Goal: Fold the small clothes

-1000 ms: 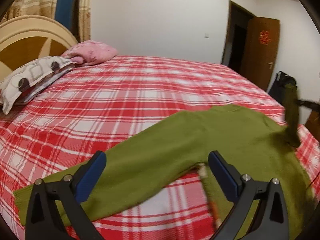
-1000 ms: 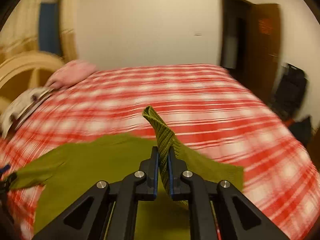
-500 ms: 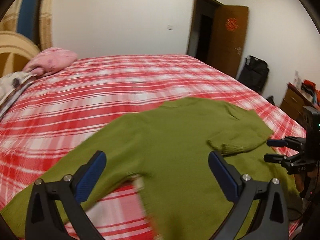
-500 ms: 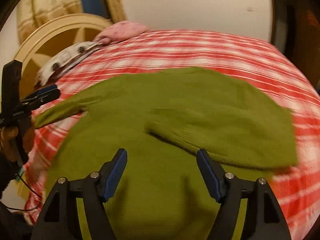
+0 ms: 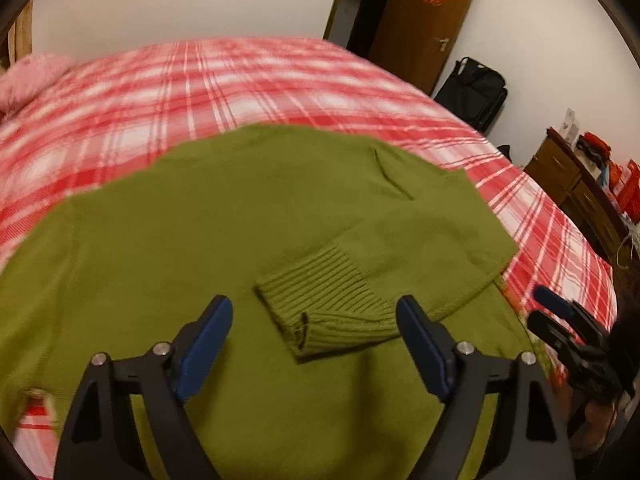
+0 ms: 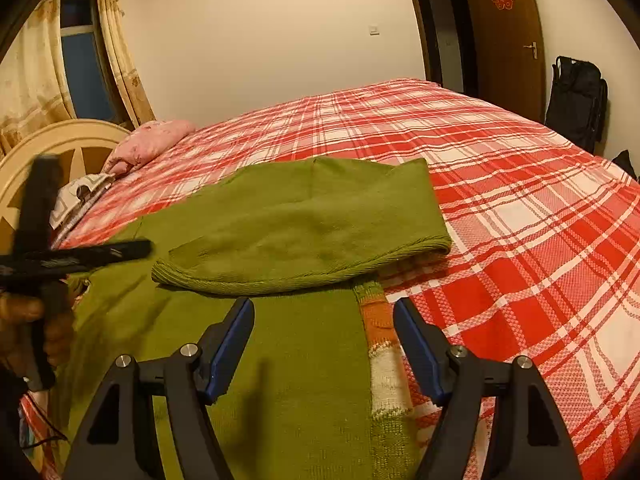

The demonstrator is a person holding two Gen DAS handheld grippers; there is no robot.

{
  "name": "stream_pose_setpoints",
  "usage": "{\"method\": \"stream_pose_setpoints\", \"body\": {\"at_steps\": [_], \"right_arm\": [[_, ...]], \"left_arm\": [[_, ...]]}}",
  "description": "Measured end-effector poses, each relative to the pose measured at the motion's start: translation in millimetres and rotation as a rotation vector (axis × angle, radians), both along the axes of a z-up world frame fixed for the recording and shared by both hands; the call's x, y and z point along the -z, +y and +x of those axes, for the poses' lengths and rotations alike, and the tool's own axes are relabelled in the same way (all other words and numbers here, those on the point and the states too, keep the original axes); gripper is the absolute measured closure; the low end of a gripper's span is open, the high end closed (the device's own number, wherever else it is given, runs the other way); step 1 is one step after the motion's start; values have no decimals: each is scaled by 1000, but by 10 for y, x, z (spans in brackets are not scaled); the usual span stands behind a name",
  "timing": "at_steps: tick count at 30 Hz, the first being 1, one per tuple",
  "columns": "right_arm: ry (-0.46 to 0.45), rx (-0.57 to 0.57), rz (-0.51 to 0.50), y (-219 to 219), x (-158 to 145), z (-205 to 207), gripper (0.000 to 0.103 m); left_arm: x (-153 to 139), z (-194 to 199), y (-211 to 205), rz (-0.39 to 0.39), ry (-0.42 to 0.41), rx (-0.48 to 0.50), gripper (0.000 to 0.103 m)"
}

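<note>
A green knitted sweater (image 5: 240,216) lies flat on the red plaid bed (image 5: 224,80). Its right sleeve is folded across the body, with the ribbed cuff (image 5: 324,304) lying just ahead of my left gripper (image 5: 316,336). That gripper is open and empty, hovering over the sweater's middle. In the right wrist view the sweater (image 6: 280,352) shows the folded sleeve (image 6: 312,232) and a striped side trim (image 6: 380,340). My right gripper (image 6: 324,340) is open and empty above the sweater's right edge. It also shows in the left wrist view (image 5: 560,320) at the far right.
A pink pillow (image 6: 148,146) and a patterned pillow (image 6: 78,196) lie by the cream headboard (image 6: 60,148). A brown door (image 6: 508,40) and a black bag (image 6: 576,96) stand beyond the bed. A wooden dresser (image 5: 580,184) stands at the right.
My right gripper let go of the sleeve, which now lies folded across the sweater's body, and pulled back open. My left gripper swung right over the sweater's middle.
</note>
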State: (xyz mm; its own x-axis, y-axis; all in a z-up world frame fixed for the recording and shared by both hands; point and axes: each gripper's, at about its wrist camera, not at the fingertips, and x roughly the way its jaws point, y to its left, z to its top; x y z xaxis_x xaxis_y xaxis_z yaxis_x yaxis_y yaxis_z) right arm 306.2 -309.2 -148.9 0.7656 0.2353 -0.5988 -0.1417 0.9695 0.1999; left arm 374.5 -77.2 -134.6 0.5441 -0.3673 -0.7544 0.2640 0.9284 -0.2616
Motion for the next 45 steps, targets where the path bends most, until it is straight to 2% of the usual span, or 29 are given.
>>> {"method": "stream_pose_setpoints", "body": {"at_steps": [4, 5, 7, 10, 11, 13, 15, 17, 21, 22, 23, 24, 25, 26, 30, 35, 37, 41, 45], "right_arm": [[-20, -4, -5, 3, 3, -42, 30], [-24, -3, -11, 18, 4, -49, 30], [-31, -2, -20, 39, 2, -62, 30], [-39, -2, -40, 79, 6, -87, 30], [-41, -3, -44, 90, 4, -93, 30], [-47, -2, -48, 95, 3, -94, 30], [-46, -4, -49, 97, 4, -91, 30], [-43, -2, -52, 102, 3, -88, 30], [-41, -5, -57, 119, 11, -87, 30], [-41, -7, -59, 124, 10, -86, 30], [-42, -8, -61, 130, 10, -87, 30], [-42, -9, -64, 133, 14, -85, 30], [-42, -10, -66, 138, 12, -84, 30], [-42, -11, -67, 140, 12, -82, 30], [-32, -13, -71, 152, 24, -73, 30], [-35, -15, -77, 165, 20, -77, 30], [-30, -15, -83, 174, 30, -69, 30], [-25, -19, -100, 208, 48, -71, 30], [-25, -24, -110, 237, 60, -75, 30]], "left_arm": [[168, 136, -97, -42, 65, -25, 36], [194, 146, -135, -48, 75, -22, 36], [208, 152, -244, 0, 65, -14, 36], [186, 157, -265, 9, 66, -34, 38], [165, 138, -253, 21, 58, -50, 44], [152, 117, -232, 66, 37, -81, 50], [143, 87, -172, 93, 19, -117, 48], [170, 79, -97, 103, 19, -147, 35], [217, 101, -143, 76, 32, -102, 34], [215, 103, -174, 68, 31, -81, 37], [209, 116, -214, 63, 28, -67, 59], [199, 115, -244, 53, 29, -49, 67], [174, 115, -267, 53, 24, -42, 84], [151, 125, -288, 41, 29, -26, 92], [-76, 113, -200, -13, -12, -17, 92], [-489, 45, 210, -60, -97, -68, 92], [-604, 3, 388, -51, -127, -91, 92], [-632, -37, 626, -28, -137, -126, 92], [-516, -60, 863, -28, -119, -169, 92]]}}
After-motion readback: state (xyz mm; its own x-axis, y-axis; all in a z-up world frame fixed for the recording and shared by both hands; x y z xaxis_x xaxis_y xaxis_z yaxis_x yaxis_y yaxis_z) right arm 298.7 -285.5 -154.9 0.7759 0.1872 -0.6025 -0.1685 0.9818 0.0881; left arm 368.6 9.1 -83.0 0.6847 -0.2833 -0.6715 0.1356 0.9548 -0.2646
